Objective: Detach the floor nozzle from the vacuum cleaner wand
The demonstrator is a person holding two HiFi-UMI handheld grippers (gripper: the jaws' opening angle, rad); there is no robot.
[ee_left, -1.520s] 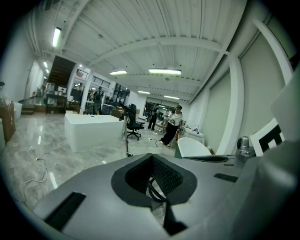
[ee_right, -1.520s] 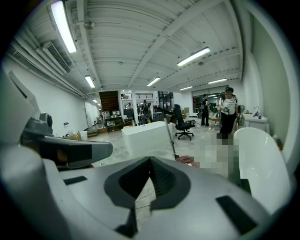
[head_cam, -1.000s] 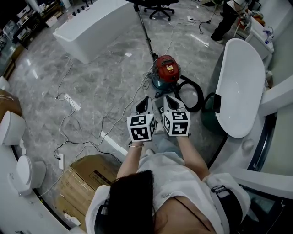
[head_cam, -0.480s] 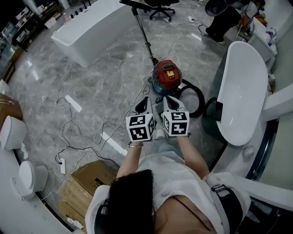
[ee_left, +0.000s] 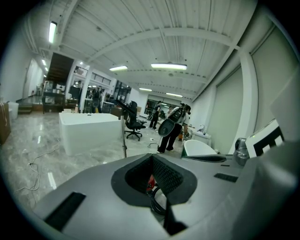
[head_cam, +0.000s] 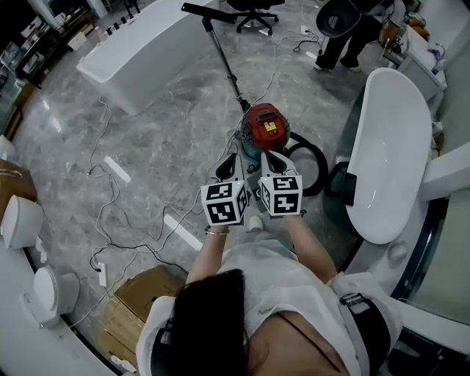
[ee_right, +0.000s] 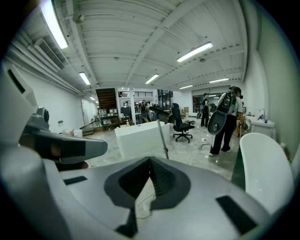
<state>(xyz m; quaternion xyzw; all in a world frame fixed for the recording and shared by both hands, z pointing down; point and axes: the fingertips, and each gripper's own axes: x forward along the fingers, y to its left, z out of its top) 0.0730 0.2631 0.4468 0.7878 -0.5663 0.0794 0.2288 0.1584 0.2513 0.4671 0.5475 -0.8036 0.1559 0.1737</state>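
Black nozzle (head_cam: 200,10) well beyond left gripper (head_cam: 230,164)

- A floor (head_cam: 161,139) of polished grey marble is laid throughout, and loose cables (head_cam: 99,228) are strewn across it.
- A white oval bathtub (head_cam: 389,147) is set at the right, and a white rectangular tub (head_cam: 139,51) at the far left.
- A black office chair (head_cam: 253,15) is placed beyond the rectangular tub.
- A cardboard box (head_cam: 139,301) is seen near white ceramic fixtures (head_cam: 18,220) at the left.
- The white beamed ceiling (ee_left: 140,42) is lit by strip lights (ee_left: 168,66).
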